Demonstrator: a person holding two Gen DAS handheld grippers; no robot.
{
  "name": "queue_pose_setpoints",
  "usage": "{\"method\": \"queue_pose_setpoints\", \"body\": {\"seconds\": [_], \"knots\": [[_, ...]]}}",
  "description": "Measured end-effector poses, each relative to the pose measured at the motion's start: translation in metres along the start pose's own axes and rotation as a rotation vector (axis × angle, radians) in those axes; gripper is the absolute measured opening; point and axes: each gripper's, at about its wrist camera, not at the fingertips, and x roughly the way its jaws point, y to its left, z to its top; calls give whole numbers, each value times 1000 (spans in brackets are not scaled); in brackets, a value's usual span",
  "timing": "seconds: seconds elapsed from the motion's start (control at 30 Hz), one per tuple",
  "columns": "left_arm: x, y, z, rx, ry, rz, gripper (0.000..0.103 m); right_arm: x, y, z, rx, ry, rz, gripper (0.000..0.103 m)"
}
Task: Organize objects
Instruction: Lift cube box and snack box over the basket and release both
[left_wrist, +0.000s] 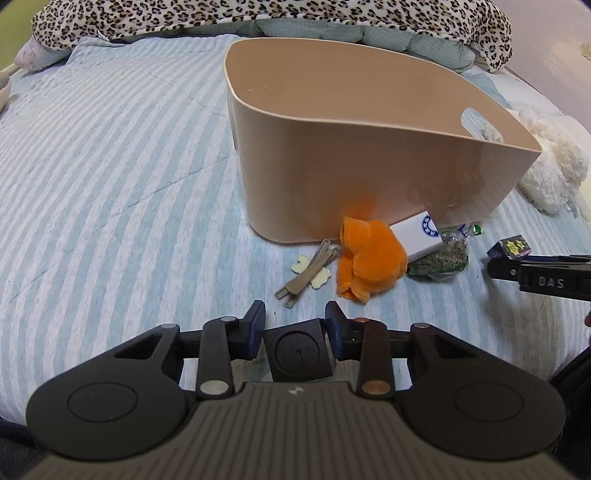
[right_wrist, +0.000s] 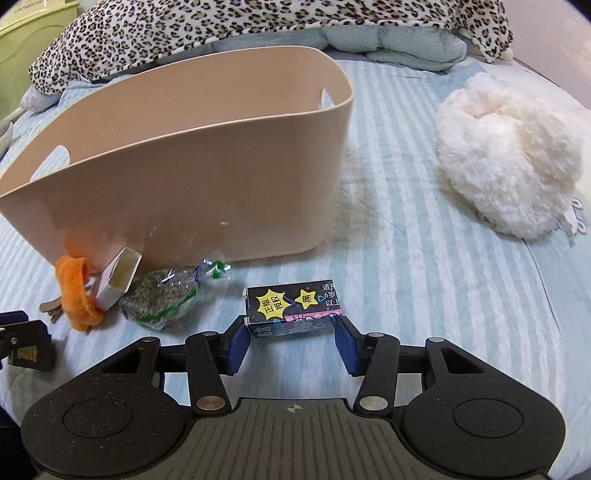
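A beige plastic bin (left_wrist: 369, 162) stands on the striped bed; it also shows in the right wrist view (right_wrist: 192, 177). My left gripper (left_wrist: 295, 325) is shut on a black cube (left_wrist: 300, 350) above the bed. My right gripper (right_wrist: 293, 339) has its jaws around a small dark printed box (right_wrist: 293, 308), pads at both ends, touching or nearly so. In front of the bin lie a hair clip (left_wrist: 306, 271), an orange cloth (left_wrist: 365, 258), a white box (left_wrist: 417, 234) and a green-wrapped packet (left_wrist: 441, 254).
A white fluffy plush (right_wrist: 509, 155) lies right of the bin. A leopard-print blanket (right_wrist: 258, 26) is piled at the bed's far end. The striped bedsheet (left_wrist: 110, 166) stretches left of the bin.
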Motion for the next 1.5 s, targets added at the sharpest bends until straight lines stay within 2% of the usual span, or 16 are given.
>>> {"method": "queue_pose_setpoints", "body": {"seconds": [0.27, 0.7, 0.87, 1.23, 1.5], "knots": [[-7, -6, -7, 30, -26, -4, 34, -20, -4, -9, 28, -20, 14, 47], [-24, -1, -6, 7, -71, 1, 33, -45, 3, -5, 24, -84, 55, 47], [-44, -2, 0, 11, -115, -6, 33, -60, 5, 2, 24, -148, 71, 47], [-93, -10, 46, 52, -296, -13, 33, -84, 7, 37, 46, -280, 118, 47], [-84, -25, 86, 106, -372, 12, 33, -81, 8, 70, 39, -337, 125, 47]]}}
